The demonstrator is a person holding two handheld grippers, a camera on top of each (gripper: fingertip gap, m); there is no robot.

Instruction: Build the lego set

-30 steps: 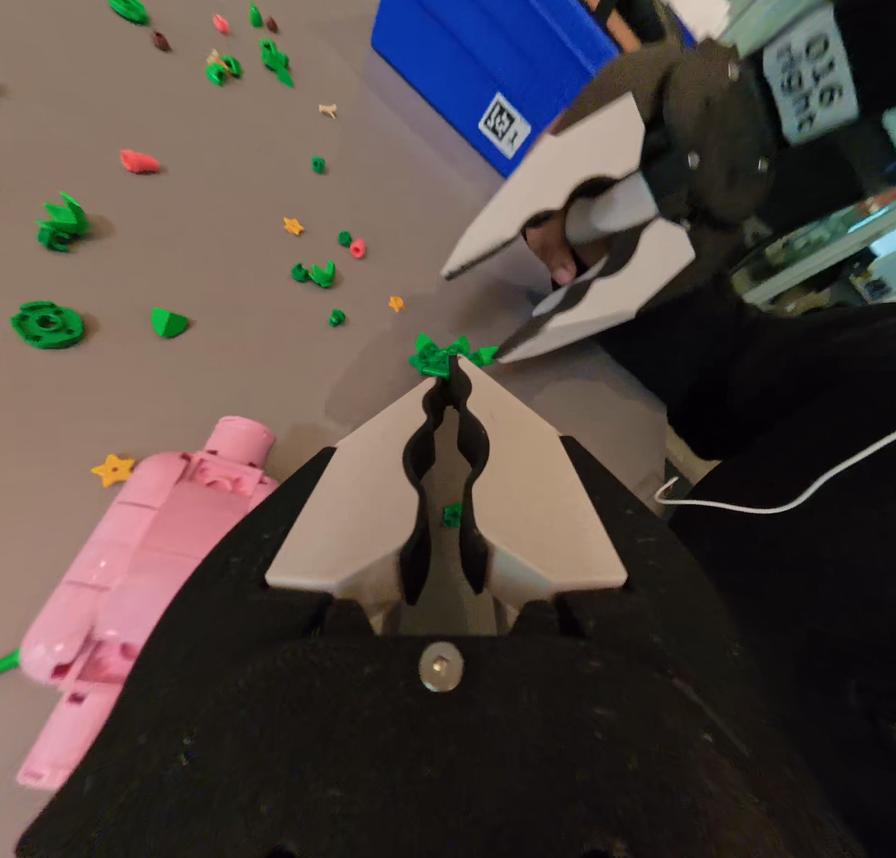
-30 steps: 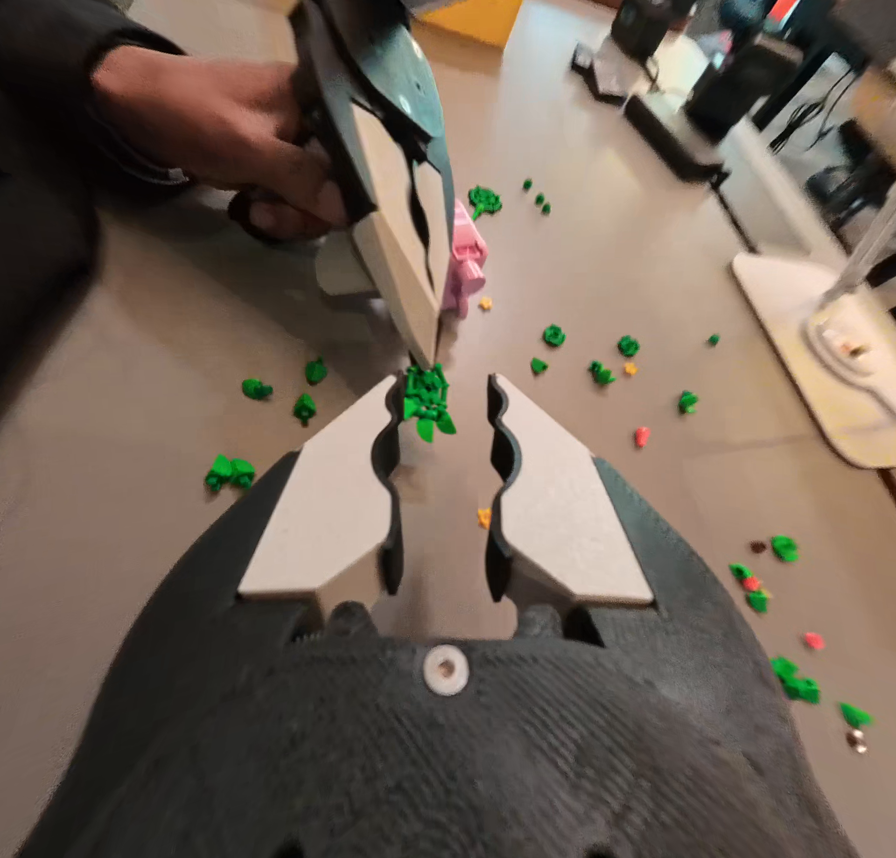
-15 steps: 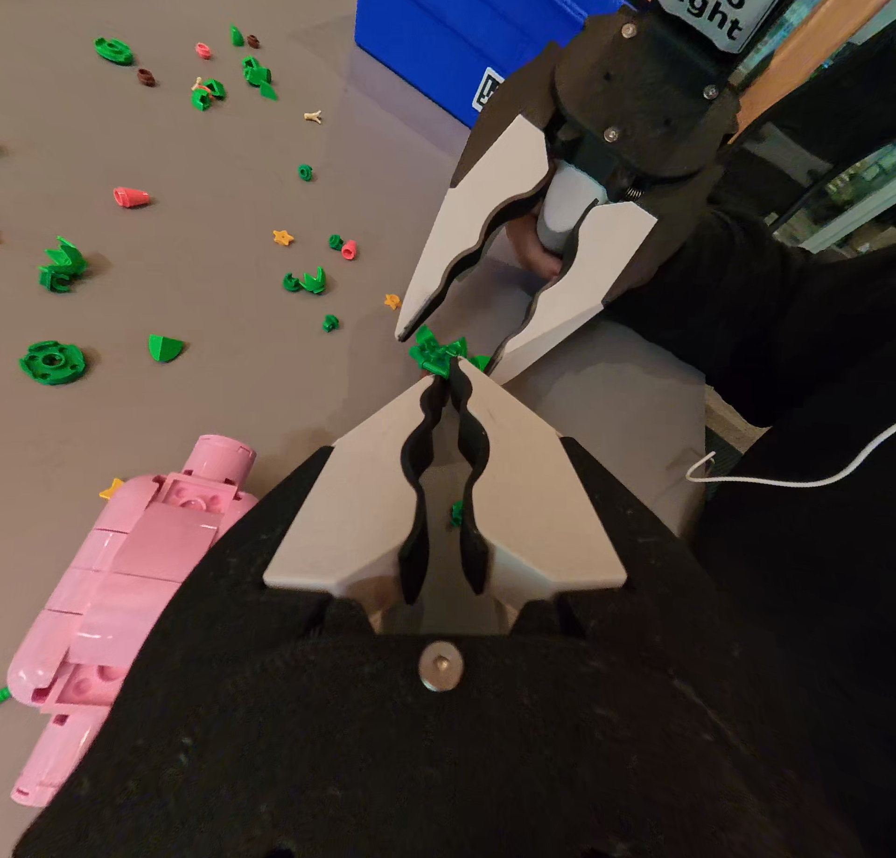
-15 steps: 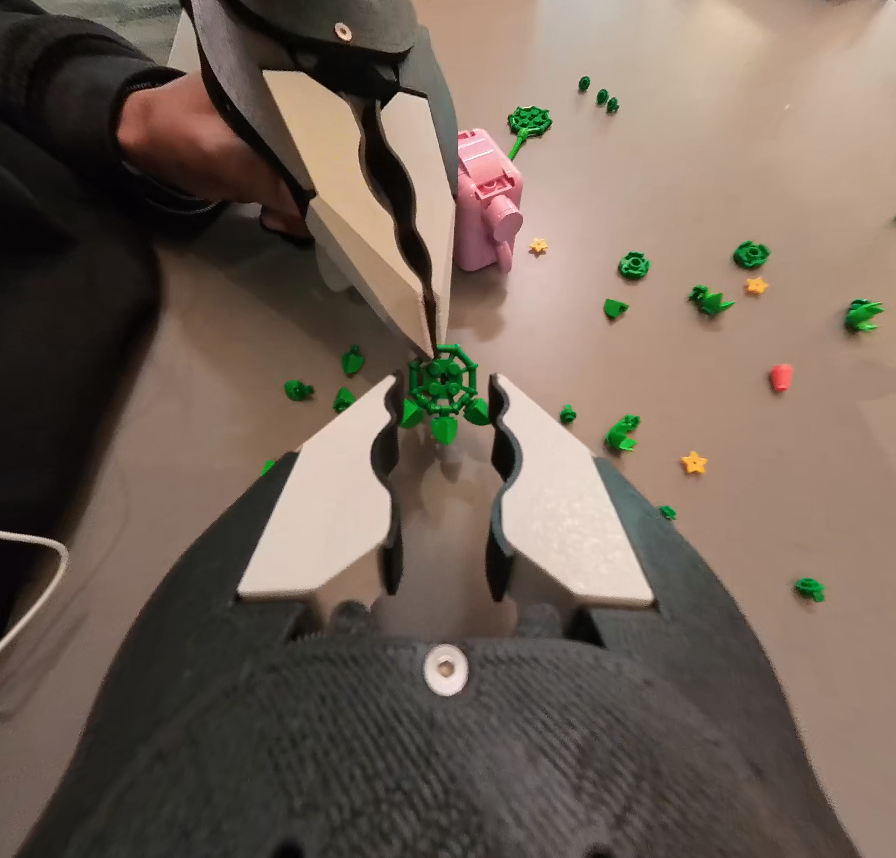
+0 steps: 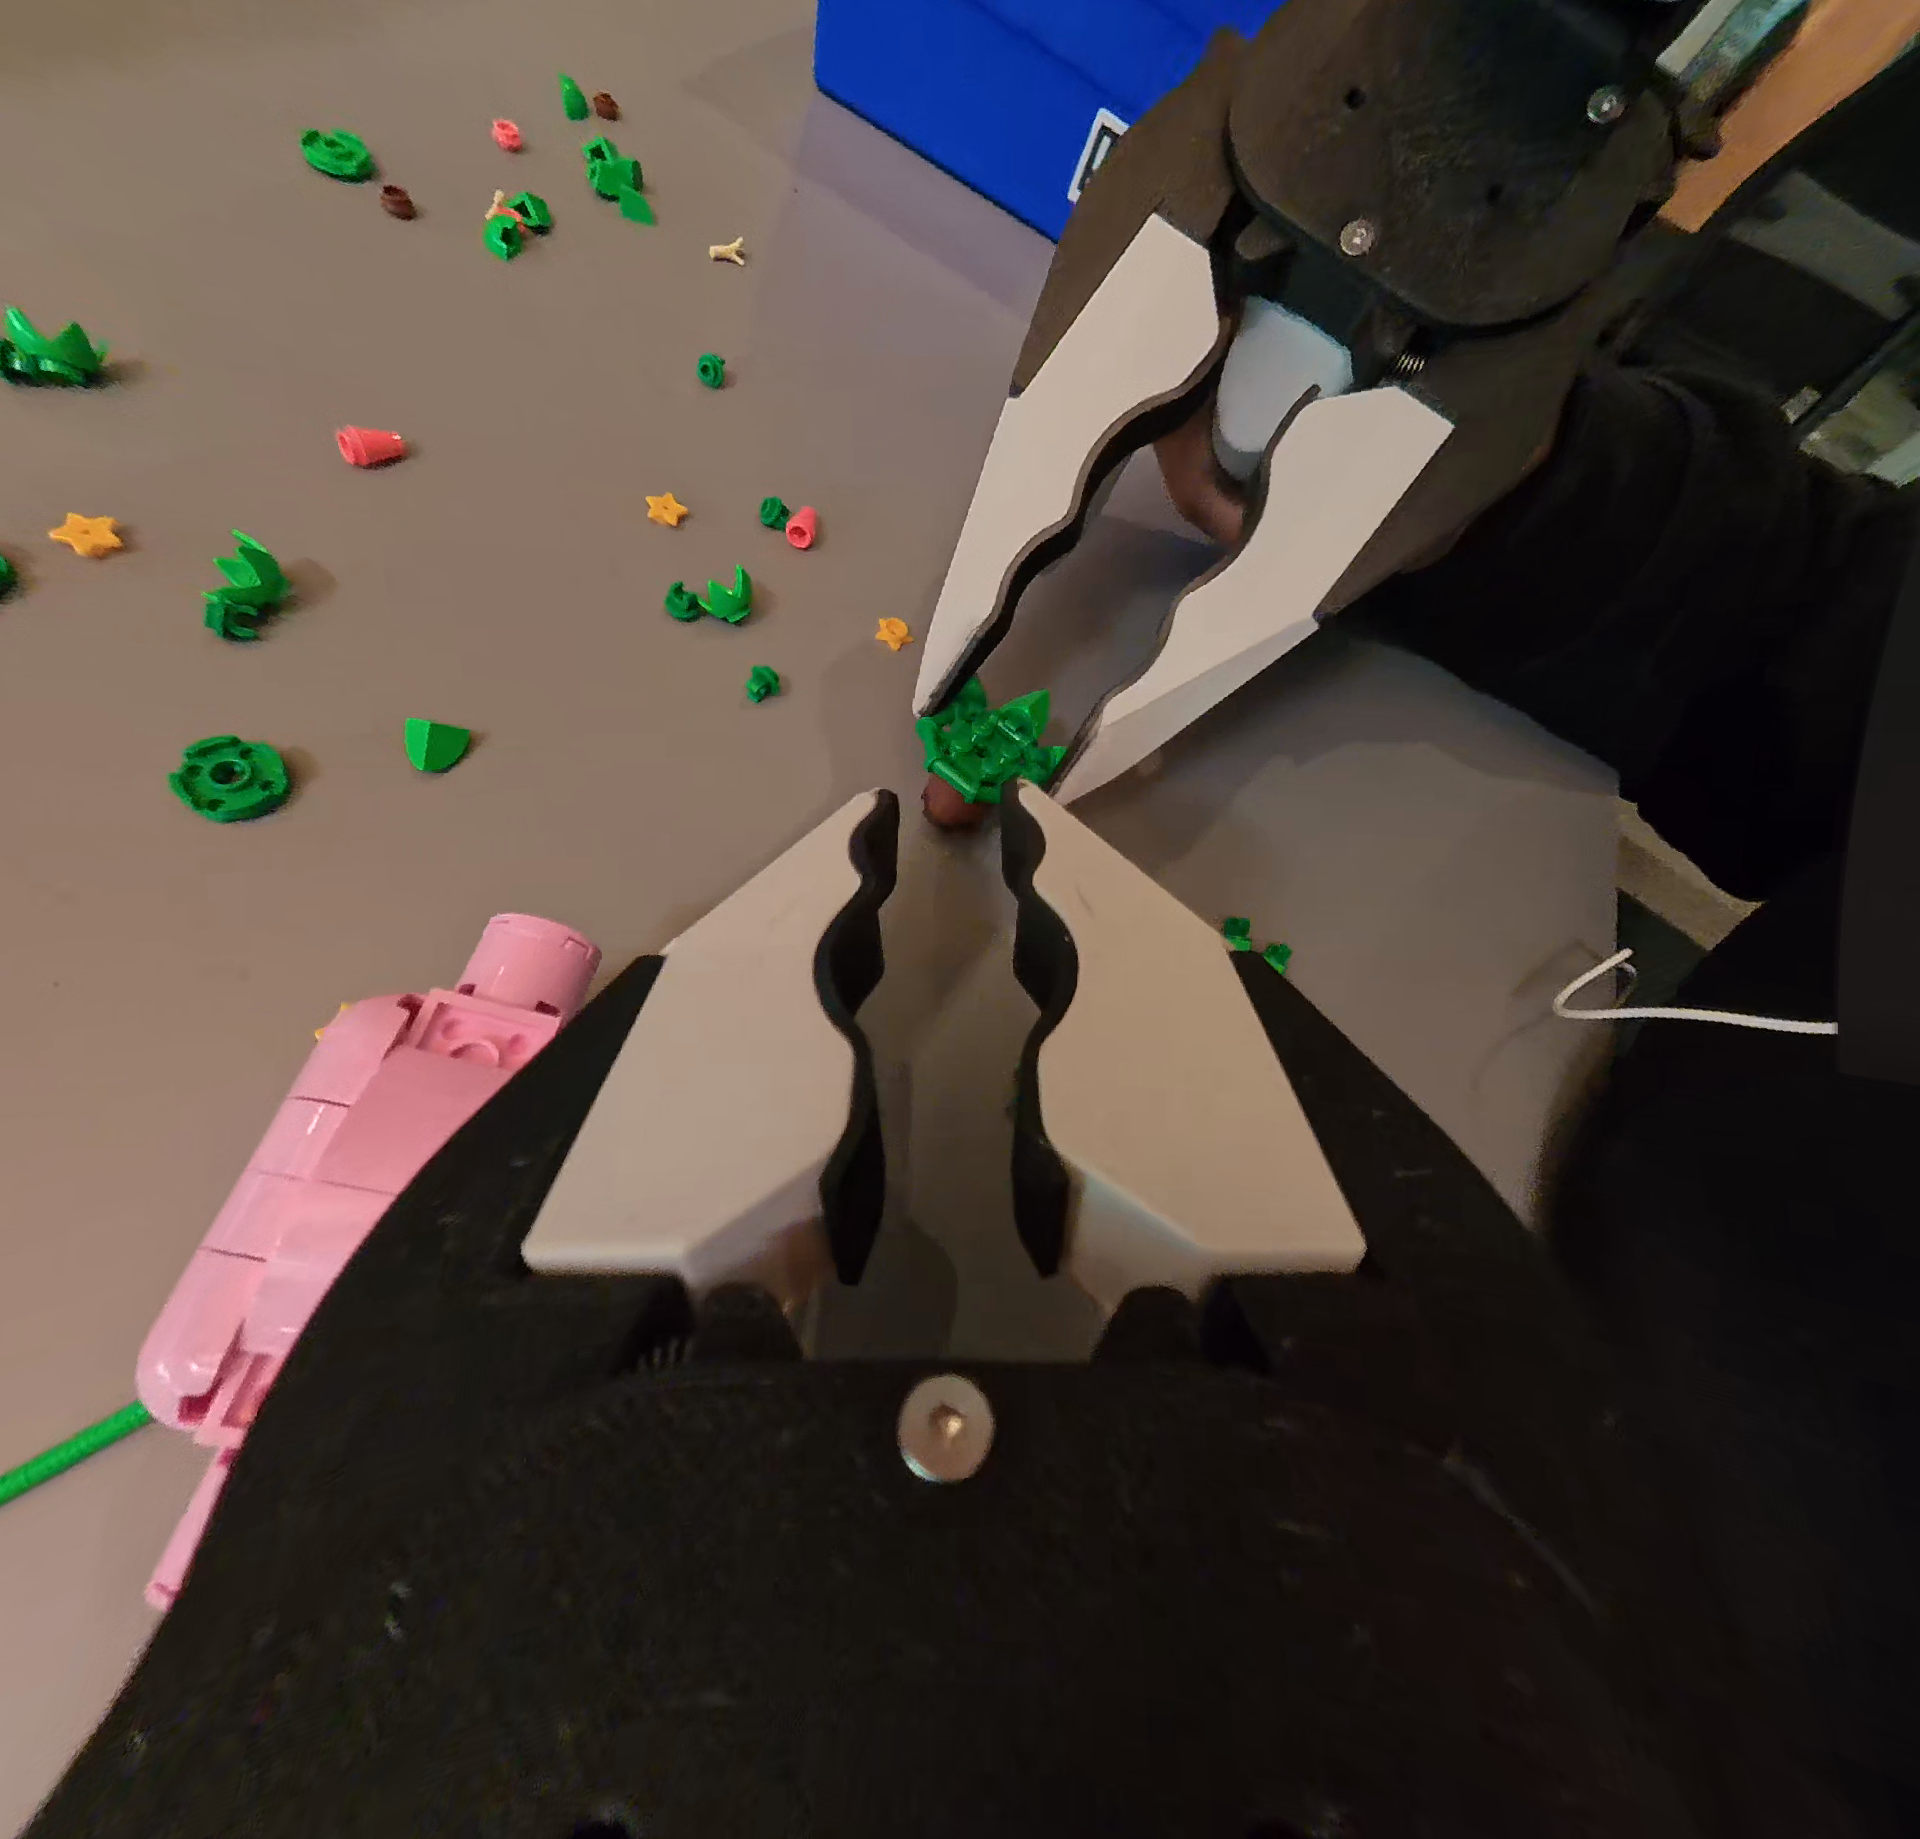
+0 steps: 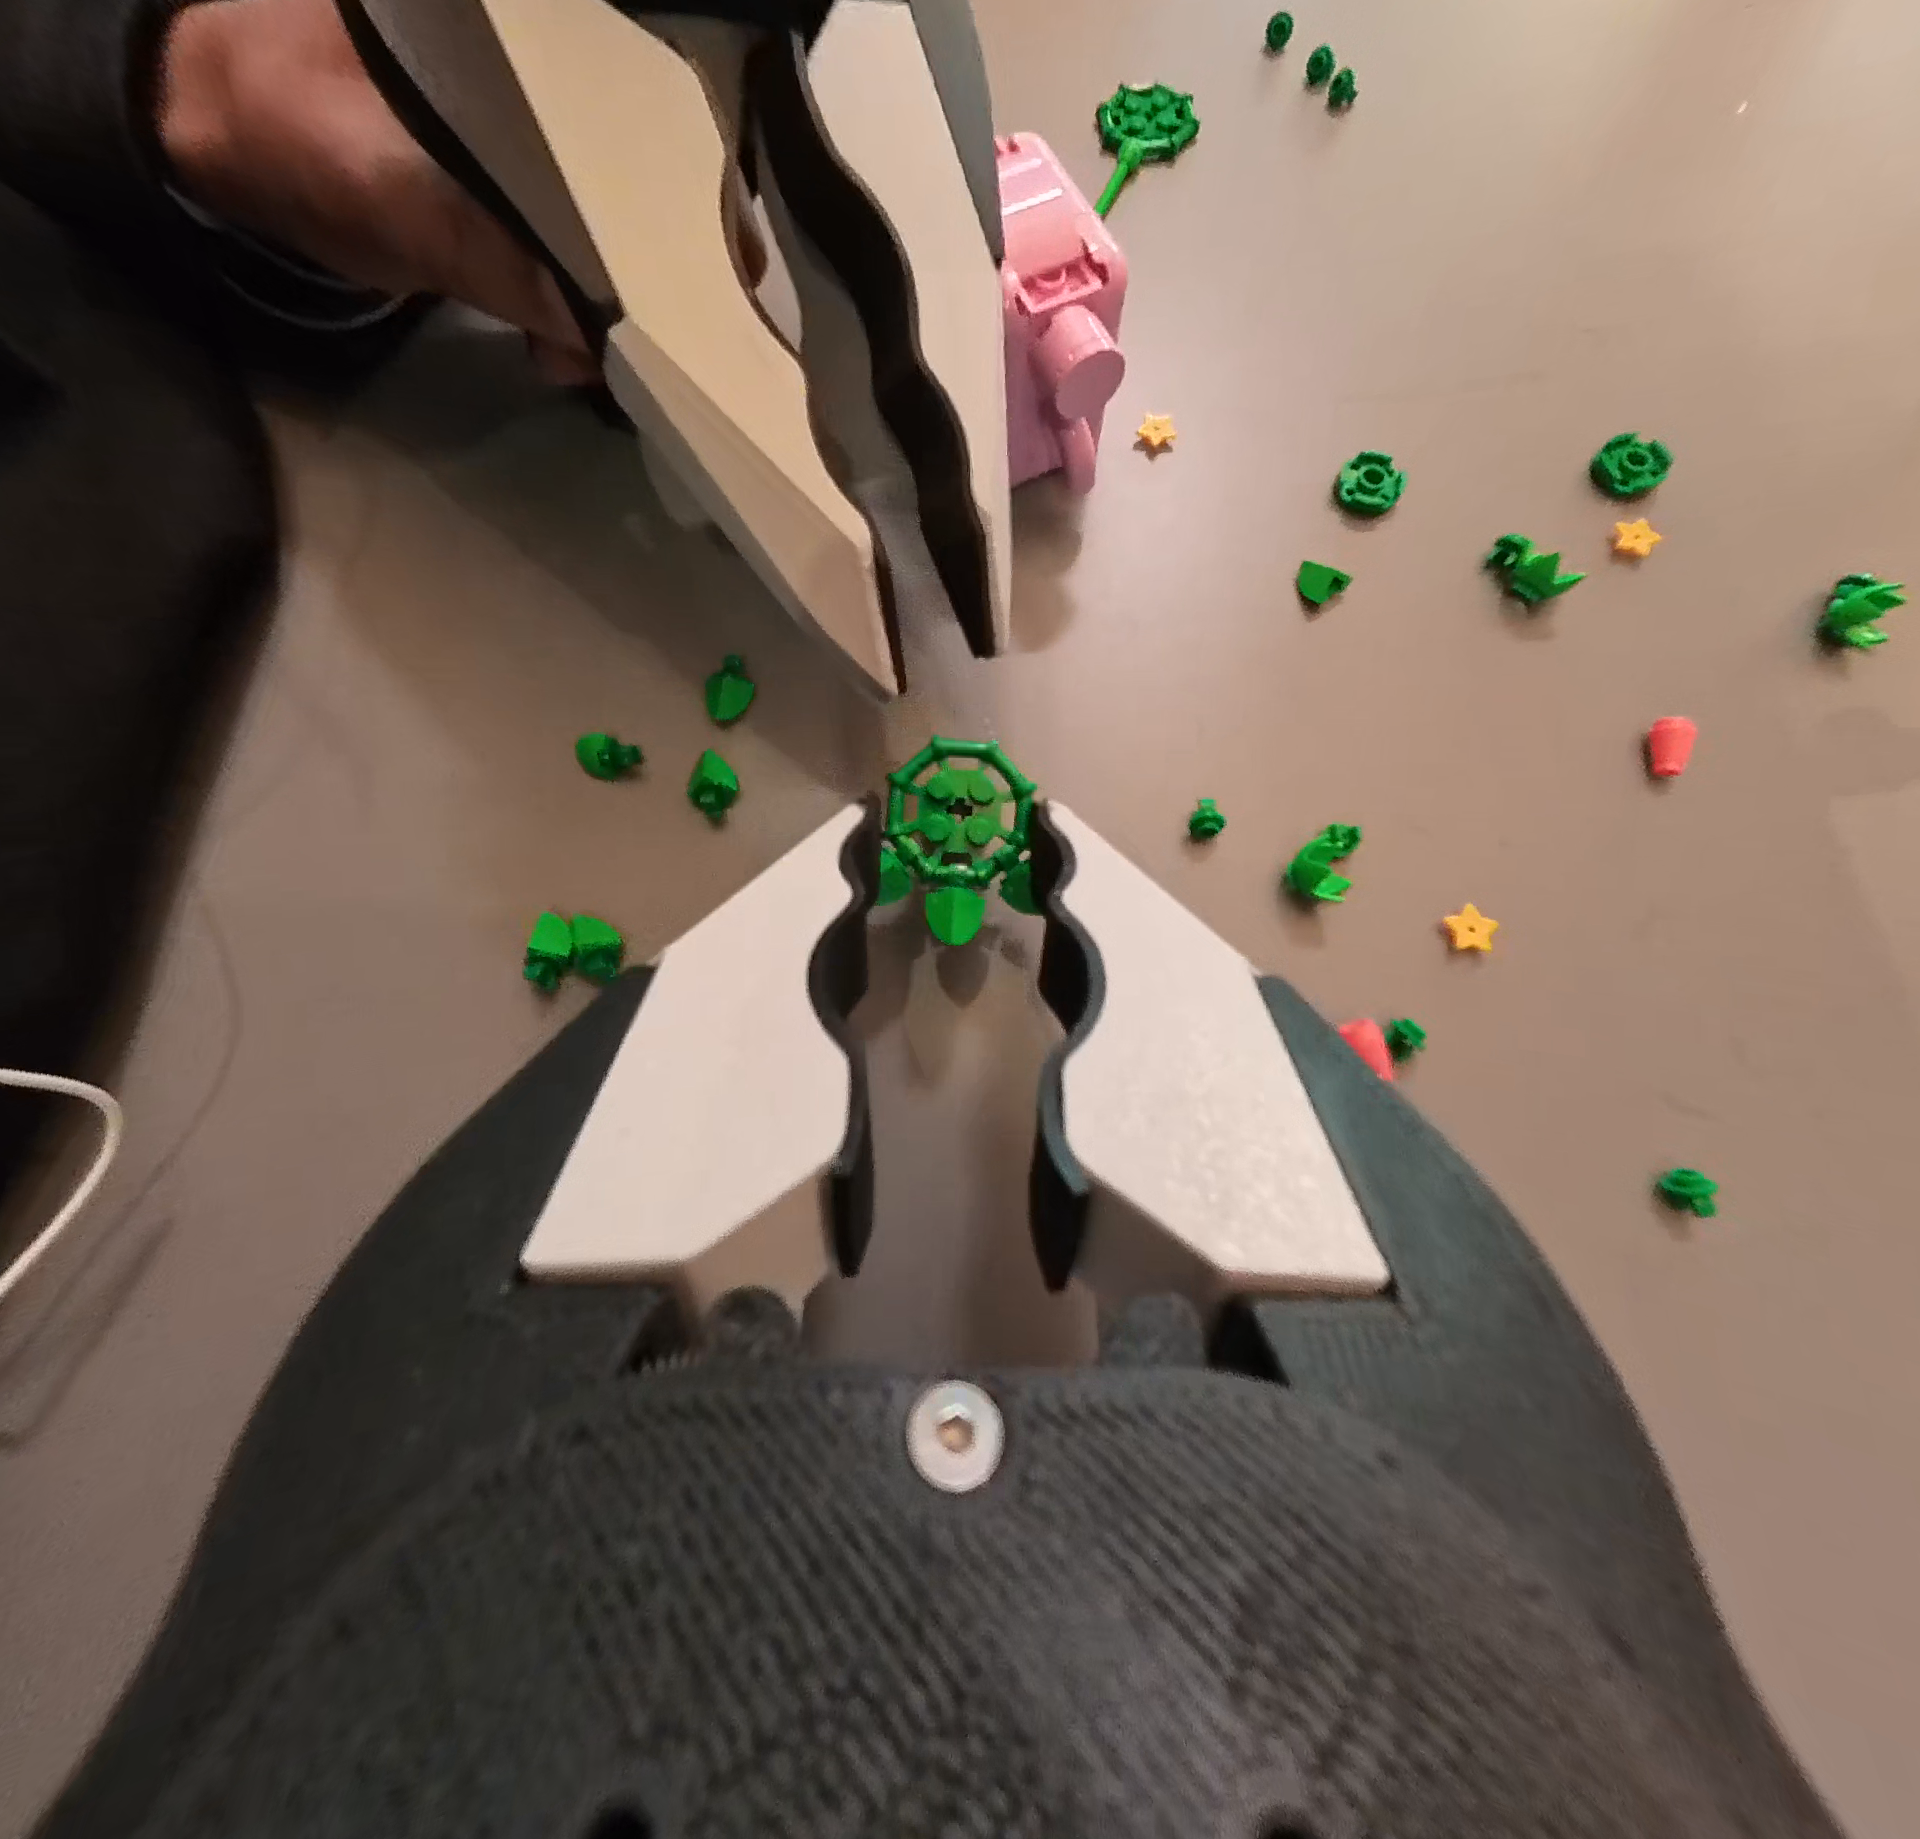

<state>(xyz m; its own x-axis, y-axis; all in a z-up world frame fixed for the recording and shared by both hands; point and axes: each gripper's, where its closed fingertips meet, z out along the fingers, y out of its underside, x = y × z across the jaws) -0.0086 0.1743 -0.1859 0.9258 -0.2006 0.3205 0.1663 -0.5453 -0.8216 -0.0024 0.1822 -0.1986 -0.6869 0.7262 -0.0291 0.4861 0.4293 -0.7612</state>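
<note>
Left gripper slack, jaws parted, gripping nothing; in the right wrist view, tips hanging just above the green piece and clear of it.

Far left, under that gripper's body: pink lego build lying on its side on the grey table, a green stalk poking out from its lower end. Further along, loose parts scattered well apart: a round green plate, spiky green leaves, a coral cone, an orange star, more small green bits beyond.

Centre: green web-shaped wheel with leaves around its lower edge and a brown stub underneath, just past the left fingertips. Pinched at both sides by the right gripper, fingers narrowed onto the rim, one touching each flank. Seemingly lifted off the table, shadow below it.

Right: black sleeve behind the right gripper, a white cord near the table edge. Behind, upper right, a blue bin.
</note>
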